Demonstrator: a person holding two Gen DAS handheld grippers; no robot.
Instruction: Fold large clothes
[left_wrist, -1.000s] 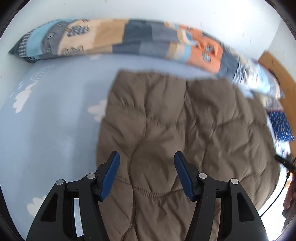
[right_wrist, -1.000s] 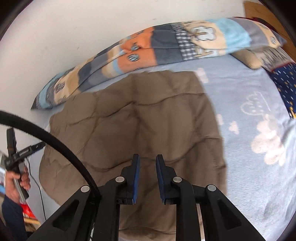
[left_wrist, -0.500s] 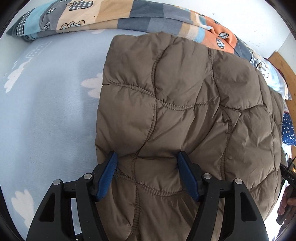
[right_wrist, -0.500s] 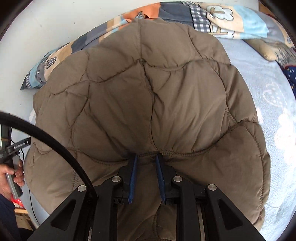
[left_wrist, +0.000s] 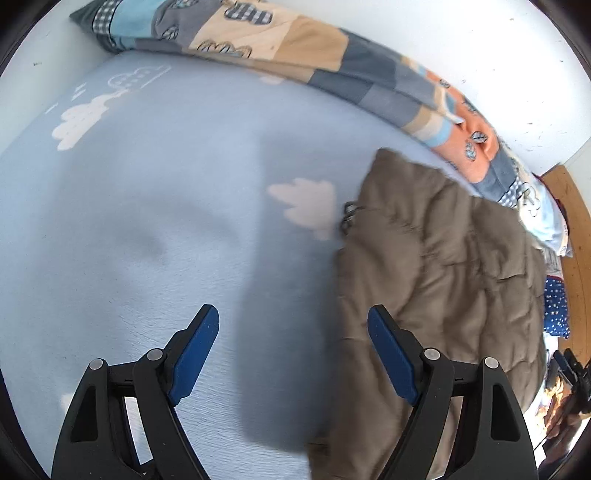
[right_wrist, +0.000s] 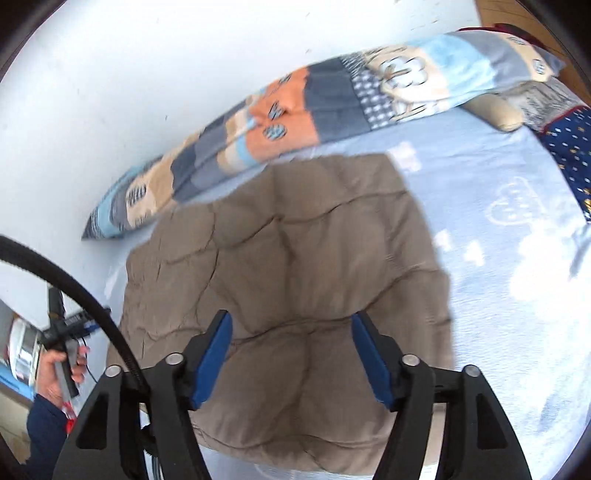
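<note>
A brown quilted puffer jacket lies folded flat on the light blue bed sheet; in the right wrist view the jacket fills the middle. My left gripper is open and empty, above bare sheet, with the jacket's left edge at its right finger. My right gripper is open and empty, raised above the jacket's near part. Both views are blurred by motion.
A patchwork blanket runs along the white wall, also in the right wrist view. A navy dotted cloth and pillow lie at the right. The person's other hand with the left gripper shows at the bed's left edge.
Both grippers pressed down on the jacket half a second ago, then lifted off. The right gripper has opened wide. The left gripper has swung left over bare sheet.
</note>
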